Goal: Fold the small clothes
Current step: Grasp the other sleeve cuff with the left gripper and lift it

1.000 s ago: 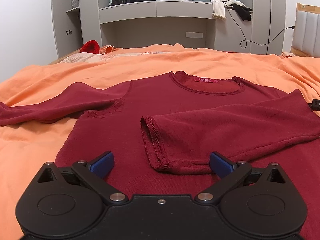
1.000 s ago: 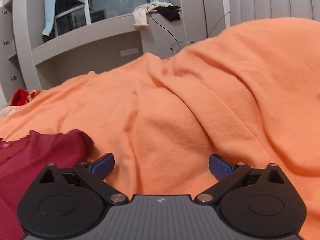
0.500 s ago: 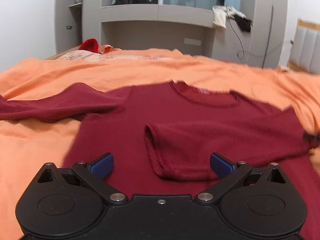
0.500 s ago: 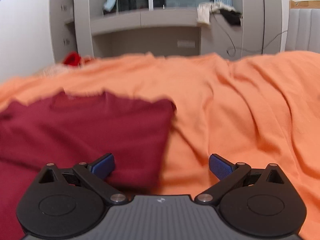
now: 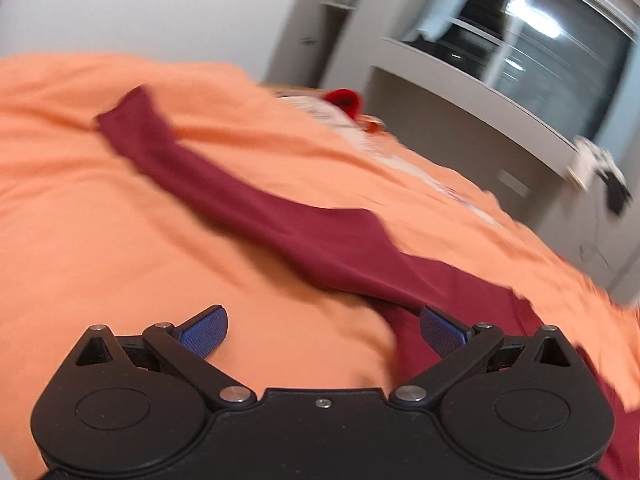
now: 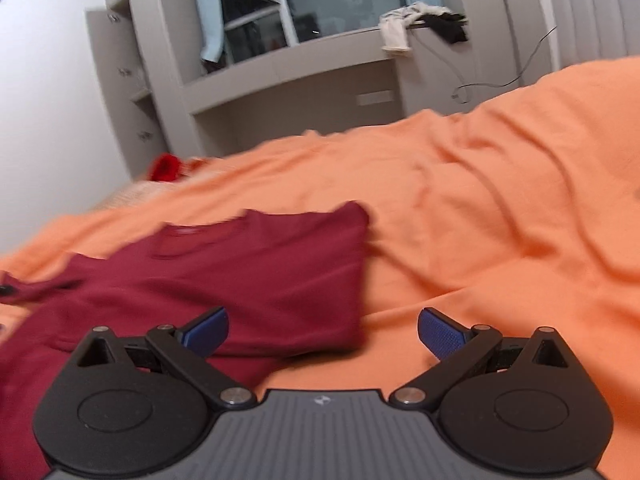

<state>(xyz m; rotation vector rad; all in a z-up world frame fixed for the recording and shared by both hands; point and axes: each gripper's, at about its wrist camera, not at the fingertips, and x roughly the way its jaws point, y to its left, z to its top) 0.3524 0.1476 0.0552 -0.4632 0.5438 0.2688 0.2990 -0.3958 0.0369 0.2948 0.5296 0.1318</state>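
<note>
Orange bedding [image 6: 500, 208] covers the bed under both grippers. Left gripper [image 5: 322, 330] has its blue pads spread wide with nothing between them; bare sheet lies below, and the right pad [image 5: 442, 334] overlaps the dark red sweater [image 5: 340, 240], whose sleeve [image 5: 160, 148] stretches away to the far left. Right gripper [image 6: 322, 330] is likewise wide apart and empty, straddling the sweater's right edge. Its body lies flat to the near left, neckline far. Grey shelving [image 6: 288, 80] stands beyond.
</note>
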